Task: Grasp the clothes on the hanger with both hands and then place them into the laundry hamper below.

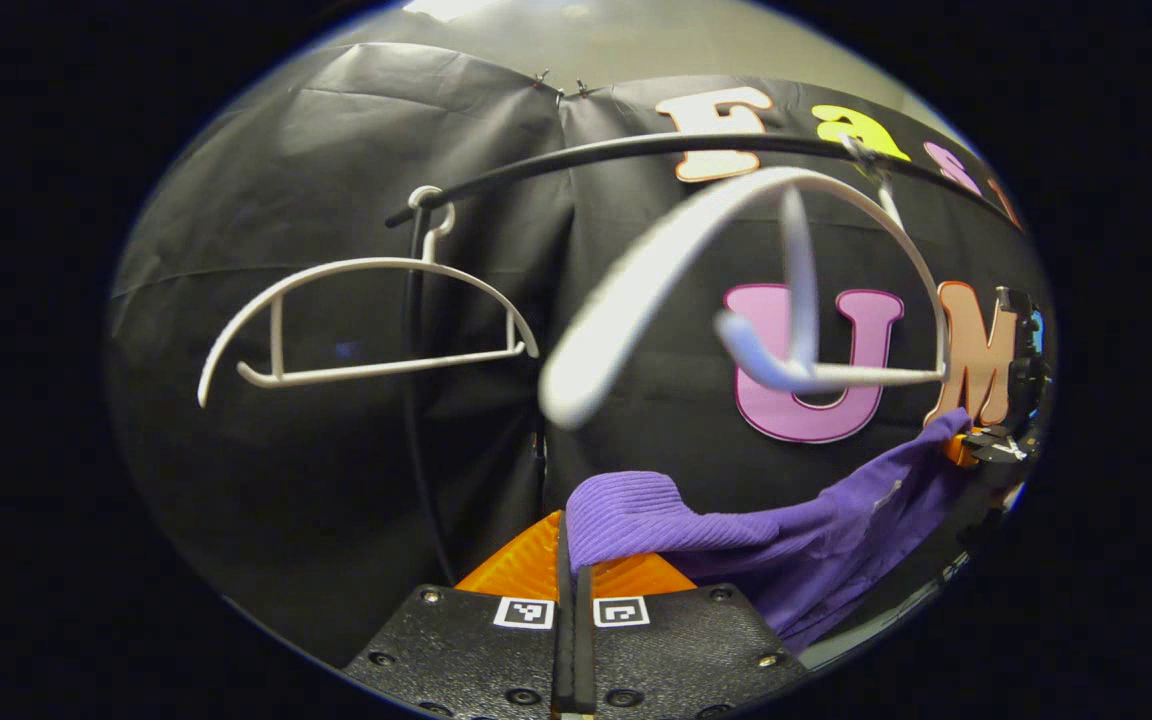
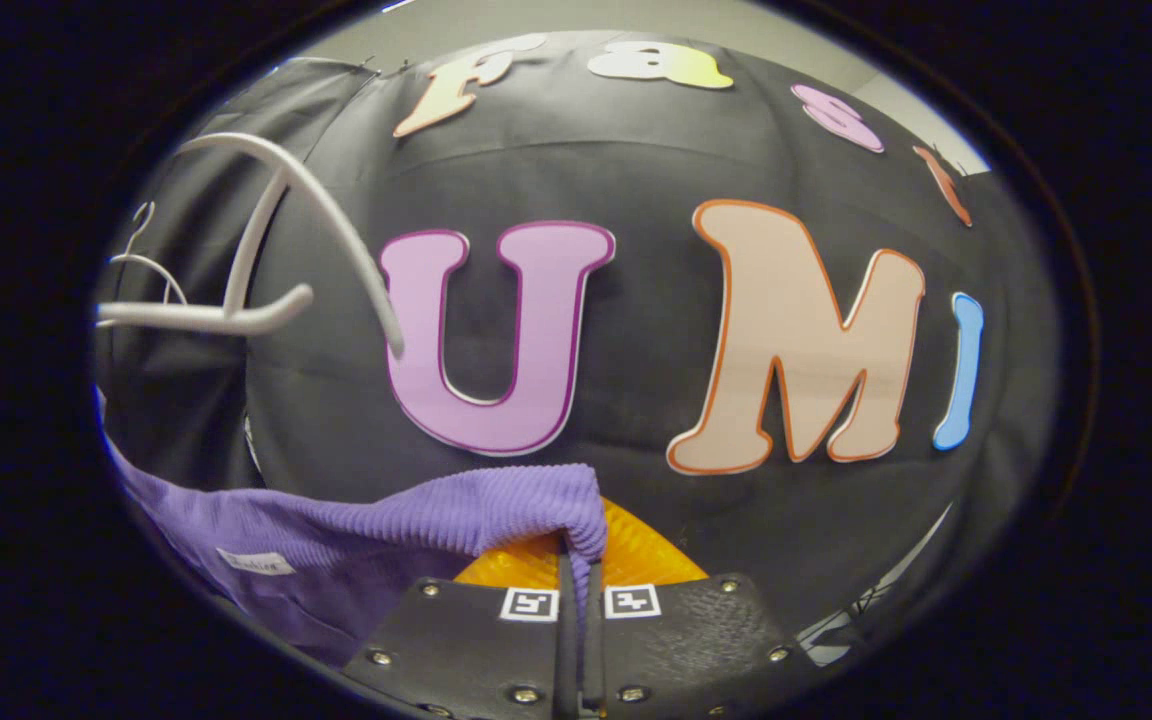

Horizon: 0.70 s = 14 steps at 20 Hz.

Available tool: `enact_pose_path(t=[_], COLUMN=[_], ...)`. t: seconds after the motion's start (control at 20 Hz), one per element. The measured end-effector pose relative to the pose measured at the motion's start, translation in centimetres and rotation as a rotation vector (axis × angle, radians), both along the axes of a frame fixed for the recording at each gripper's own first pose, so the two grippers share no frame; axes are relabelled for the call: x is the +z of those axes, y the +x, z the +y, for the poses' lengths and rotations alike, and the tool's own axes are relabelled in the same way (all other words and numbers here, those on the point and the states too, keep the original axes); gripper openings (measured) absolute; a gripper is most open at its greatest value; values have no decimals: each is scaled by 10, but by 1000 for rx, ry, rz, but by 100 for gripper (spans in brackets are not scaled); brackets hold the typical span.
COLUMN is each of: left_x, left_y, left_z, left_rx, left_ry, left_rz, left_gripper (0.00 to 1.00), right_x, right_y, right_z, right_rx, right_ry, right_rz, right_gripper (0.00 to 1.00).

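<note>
I have the purple garment [image 1: 816, 540] strung between my two grippers, off the hangers, its long axis running from my left gripper [image 1: 572, 600] across to my right gripper [image 1: 996, 440], which I can see at the far right edge of the left gripper view. In that view the cloth rises from my fingers toward the right gripper, sagging a little in the middle. The fabric is a ribbed knit, soft and draping, with fine parallel ridges clearest near each pinch point. In the left gripper view my left fingers are drawn together on a bunched fold of the knit, held tight. In the right gripper view my right gripper [image 2: 578, 590] is likewise closed on an edge of the purple garment [image 2: 356, 540], which trails away to the left and downward. A small pale label [image 2: 254, 562] is sewn on the cloth there; I cannot read its writing. Above the garment hangs a bare white plastic hanger [image 1: 736, 290], swung at an angle, curved and smooth; a second white hanger [image 1: 366, 320] hangs further left from the thin black rail [image 1: 636, 150].
</note>
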State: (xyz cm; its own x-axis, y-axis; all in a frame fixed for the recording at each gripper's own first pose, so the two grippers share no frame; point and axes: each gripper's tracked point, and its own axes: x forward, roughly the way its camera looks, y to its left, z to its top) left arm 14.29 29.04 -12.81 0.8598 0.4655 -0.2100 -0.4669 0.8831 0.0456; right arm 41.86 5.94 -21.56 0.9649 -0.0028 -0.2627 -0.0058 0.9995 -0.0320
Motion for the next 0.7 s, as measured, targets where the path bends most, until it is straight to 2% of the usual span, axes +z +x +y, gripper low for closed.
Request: enact_pose_path(t=[0.1,0.15,0.45,0.7], left_x=[-19,-26,-74,-105], left_y=[-1,2,24,39], left_z=[-14,-21,-81,-130], left_rx=[-29,-46,-179,-268], left_ry=[-13,-17,-62,-97], left_rz=[23,37,119,188], left_gripper=[0,0,0,0], right_x=[-12,-17,-43,-68], right_y=[-15,-23,-73,-101], right_z=[0,2,23,36], right_rx=[12,22,109,169], right_ry=[-1,-6,-11,-2], right_rz=[28,40,124,211], right_gripper=[6,3,3,3])
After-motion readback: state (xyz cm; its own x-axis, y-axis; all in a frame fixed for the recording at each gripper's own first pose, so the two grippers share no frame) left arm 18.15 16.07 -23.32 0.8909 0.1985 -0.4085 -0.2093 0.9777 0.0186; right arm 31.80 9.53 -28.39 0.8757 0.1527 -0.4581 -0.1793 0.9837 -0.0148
